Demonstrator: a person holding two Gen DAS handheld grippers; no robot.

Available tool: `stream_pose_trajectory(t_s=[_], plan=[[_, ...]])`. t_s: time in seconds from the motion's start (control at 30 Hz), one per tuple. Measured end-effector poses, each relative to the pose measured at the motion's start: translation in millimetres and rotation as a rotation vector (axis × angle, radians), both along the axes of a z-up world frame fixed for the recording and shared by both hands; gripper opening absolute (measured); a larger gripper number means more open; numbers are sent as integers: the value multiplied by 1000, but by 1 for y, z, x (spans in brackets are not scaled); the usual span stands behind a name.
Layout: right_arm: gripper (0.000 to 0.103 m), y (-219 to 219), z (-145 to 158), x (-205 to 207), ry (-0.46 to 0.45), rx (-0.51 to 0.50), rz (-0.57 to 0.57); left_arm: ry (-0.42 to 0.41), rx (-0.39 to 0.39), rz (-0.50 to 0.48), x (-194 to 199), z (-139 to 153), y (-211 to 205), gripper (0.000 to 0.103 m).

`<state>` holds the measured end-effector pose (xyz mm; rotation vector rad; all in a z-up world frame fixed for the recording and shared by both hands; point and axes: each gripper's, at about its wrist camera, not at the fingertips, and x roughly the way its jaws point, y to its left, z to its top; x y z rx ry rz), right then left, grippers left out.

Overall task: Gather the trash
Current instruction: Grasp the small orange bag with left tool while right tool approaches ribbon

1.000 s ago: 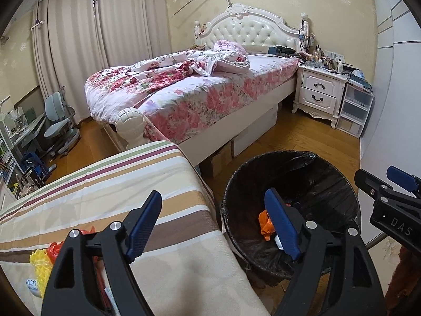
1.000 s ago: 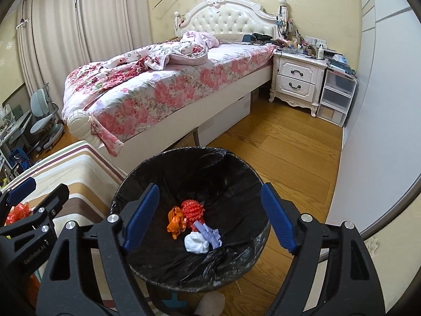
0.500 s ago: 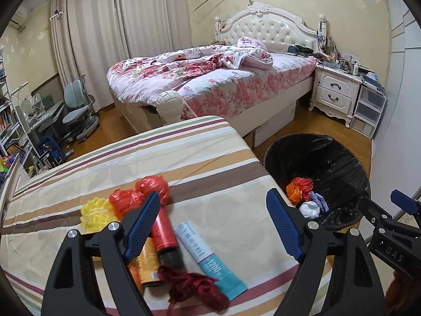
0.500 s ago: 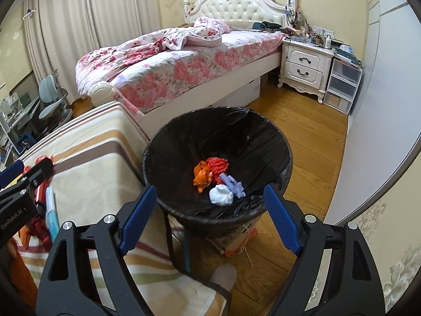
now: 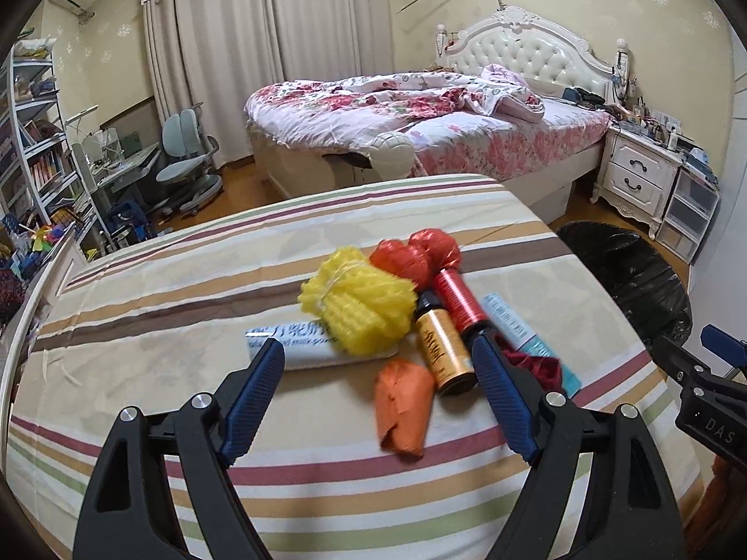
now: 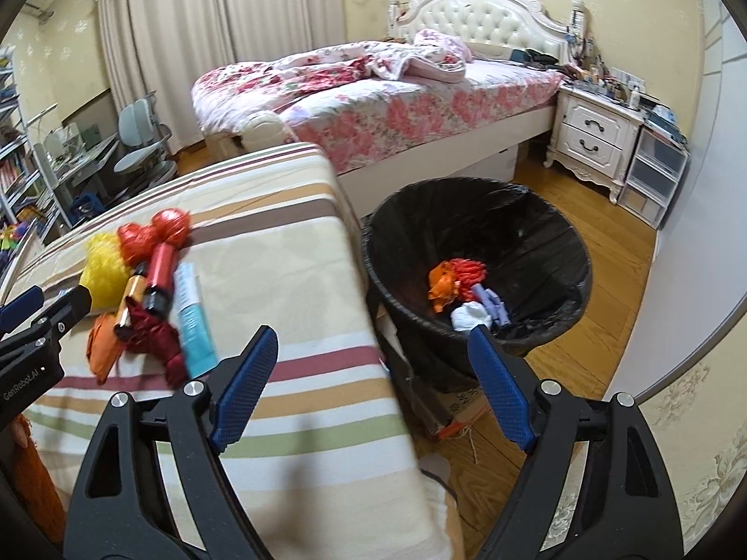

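A: Where was the trash?

B: Piled on the striped bench [image 5: 186,289], beside the bin [image 6: 471,275]. Both hand-held grippers, left [image 5: 378,368] and right [image 6: 371,354], stood released and empty.

A: Handling?

B: The orange wrapper [image 5: 404,406] looked light and crushable (likely slippery); pinch its bunched middle.

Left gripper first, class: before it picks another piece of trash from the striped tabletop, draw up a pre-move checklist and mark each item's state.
1. Left gripper open, nothing held: ok.
2. Right gripper open, nothing held: ok.
3. Crumpled orange wrapper lies between the left gripper's fingers, unobstructed: ok.
4. Black-lined round bin upright, with room: ok.
5. Gold bottle touching wrapper: cannot tell.
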<state>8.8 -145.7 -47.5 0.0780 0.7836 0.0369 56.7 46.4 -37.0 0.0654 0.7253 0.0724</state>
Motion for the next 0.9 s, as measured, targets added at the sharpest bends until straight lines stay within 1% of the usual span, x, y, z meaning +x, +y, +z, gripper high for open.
stream_pose_trajectory(t_s=[0.13, 0.3, 0.4, 0.5, 0.6, 0.67, 0.7, 0.73, 0.77, 0.8, 0.9], plan=[[82, 18, -2, -6, 9, -7, 45, 29, 3, 24, -9, -12, 20, 80], [82, 33, -4, -7, 11, -38, 71, 62, -15, 26, -7, -21, 26, 80], [82, 35, -4, -7, 13, -37, 76, 78, -30, -3, -3, -21, 24, 80], [82, 36, -5, -7, 16, -38, 78, 87, -25, -29, 1, -22, 19, 80], [82, 37, -6, -6, 19, -37, 78, 121, -23, -67, 4, -28, 14, 80], [82, 36, -6, -7, 18, -36, 79, 135, -30, -93, 4, -29, 13, 64], [82, 37, -6, -7, 18, -36, 79, 147, -35, -100, 4, -31, 13, 51], [82, 36, -6, -7, 18, -36, 79, 156, -44, -104, 4, -33, 14, 40], [82, 36, -6, -7, 18, -35, 80, 161, -51, -108, 3, -34, 15, 33], [82, 37, -6, -7, 17, -35, 81, 160, -58, -110, 2, -33, 16, 29], [82, 41, -5, -6, 17, -27, 96, 146, -71, -112, -4, -30, 19, 29]])
